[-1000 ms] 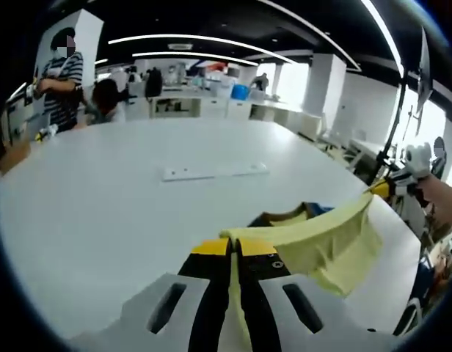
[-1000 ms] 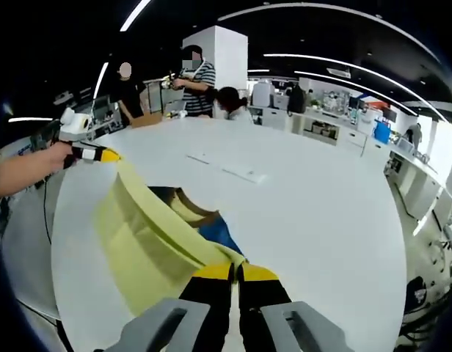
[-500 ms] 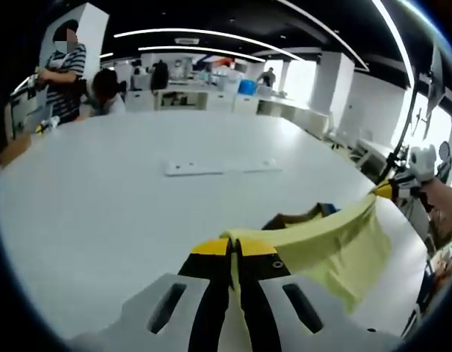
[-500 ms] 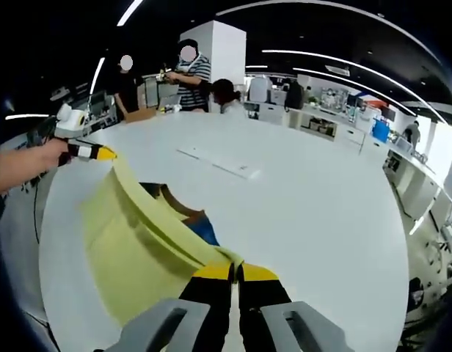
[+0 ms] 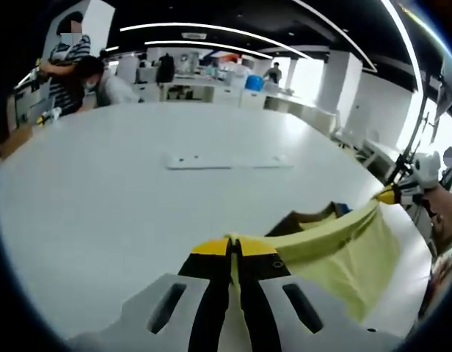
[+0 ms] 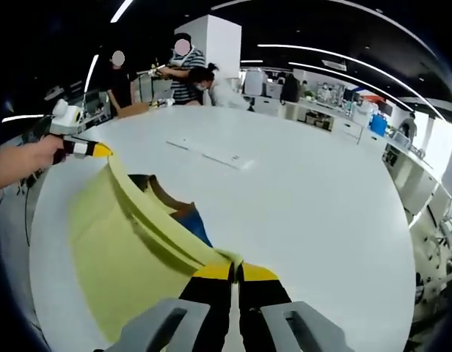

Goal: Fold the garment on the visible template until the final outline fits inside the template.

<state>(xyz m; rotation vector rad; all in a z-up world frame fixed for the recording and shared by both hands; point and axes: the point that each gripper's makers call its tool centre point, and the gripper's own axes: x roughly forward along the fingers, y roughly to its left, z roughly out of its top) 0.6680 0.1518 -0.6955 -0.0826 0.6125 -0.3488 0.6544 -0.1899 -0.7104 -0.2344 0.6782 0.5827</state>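
Between my left gripper's (image 5: 232, 246) yellow-tipped jaws sits one corner of the pale yellow cloth garment (image 5: 336, 246), jaws pinched together on it, fabric running up from the tips to the right. Right gripper (image 6: 233, 268) same deal: jaws closed on the other corner, cloth going up and left from the tips. One garment, stretched taut between my two grippers and lifted, its hem hanging as a sheet down toward the round white table (image 5: 101, 198). In the right gripper view the far corner ends at my left gripper (image 6: 90, 149), held in my hand (image 6: 28, 158); in the left gripper view the far corner ends at my right gripper (image 5: 395, 195). Behind the taut edge a dark brown and blue part (image 6: 175, 205) of the garment shows, just above the tabletop. One flat white rectangular strip (image 5: 227, 160) lies on the table, well apart from the garment. Three people (image 6: 183, 66) stand at the far table edge in the right gripper view.
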